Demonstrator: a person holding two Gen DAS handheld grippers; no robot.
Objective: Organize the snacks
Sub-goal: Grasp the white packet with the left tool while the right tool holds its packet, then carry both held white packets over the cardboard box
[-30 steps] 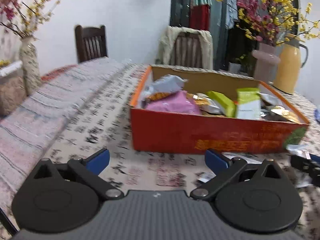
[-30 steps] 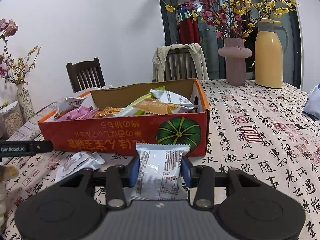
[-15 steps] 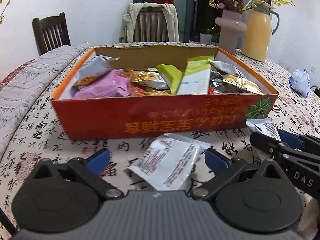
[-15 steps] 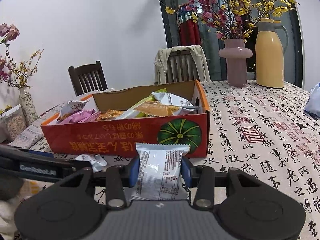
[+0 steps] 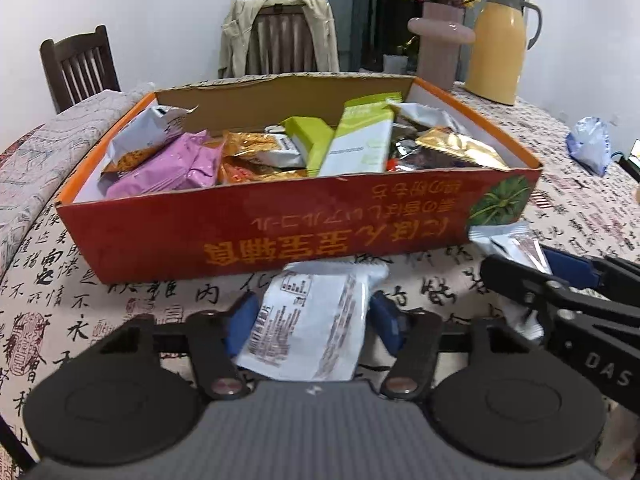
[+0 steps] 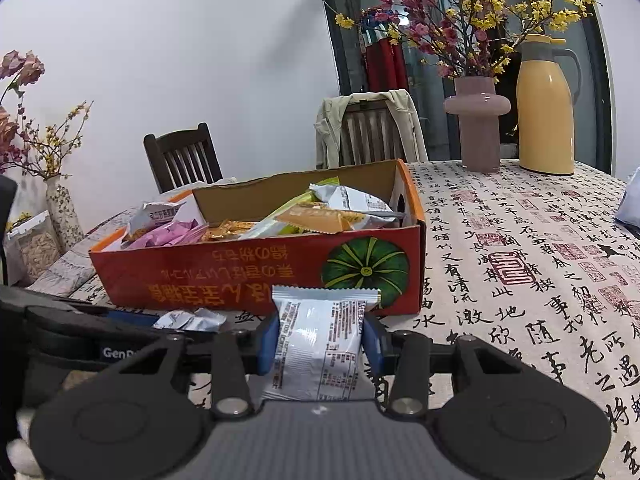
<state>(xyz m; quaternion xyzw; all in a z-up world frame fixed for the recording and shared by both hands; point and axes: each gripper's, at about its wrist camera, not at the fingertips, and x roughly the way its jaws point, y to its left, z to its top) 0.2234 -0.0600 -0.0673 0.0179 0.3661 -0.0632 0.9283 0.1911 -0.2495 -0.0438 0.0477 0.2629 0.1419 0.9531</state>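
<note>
While your right gripper (image 6: 320, 344) clamps one packet (image 6: 320, 344), your left gripper's (image 5: 312, 320) jaws have just been closing. They now pinch a second packet (image 5: 308, 320) beside the box (image 5: 280, 236).

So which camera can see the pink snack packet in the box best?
The left wrist view. It looks down into the red box, so the pink snack packet shows nearly whole at its left end. In the right wrist view the pink snack packet only peeks over the box's front wall.

White wall (image 6: 200, 40), wooden chairs (image 6: 182, 156) (one jacket-draped).
</note>
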